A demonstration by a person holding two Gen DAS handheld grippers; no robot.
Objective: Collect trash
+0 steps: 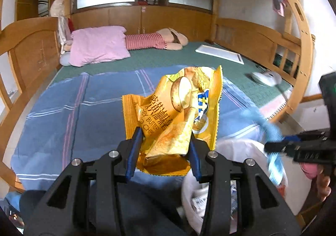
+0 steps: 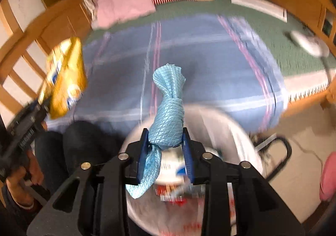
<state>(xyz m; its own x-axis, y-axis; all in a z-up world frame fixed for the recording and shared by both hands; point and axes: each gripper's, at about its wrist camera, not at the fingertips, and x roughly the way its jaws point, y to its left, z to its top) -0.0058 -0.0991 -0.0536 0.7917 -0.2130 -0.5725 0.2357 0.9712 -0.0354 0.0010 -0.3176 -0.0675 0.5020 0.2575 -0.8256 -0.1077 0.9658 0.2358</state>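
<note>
Carrying step, both loads up off the bed [image 1: 63, 114]. Left tongs [image 1: 163, 149] clamped on yellow chip bag [image 1: 178, 110]; right tongs [image 2: 164, 141] pinching knotted blue cloth [image 2: 168, 114] above white-lined bin [image 2: 241, 131]. Next, probably: hover over bin mouth, release cloth, then bag.

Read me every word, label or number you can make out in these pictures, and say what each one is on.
"BUTTER": yellow snack bag, left wrist view.
"CHI", cut off by a fold: same bag.
Large Chinese characters on that bag: partly creased, not readable with certainty.
Print on trash inside the white bin: too blurred.
</note>
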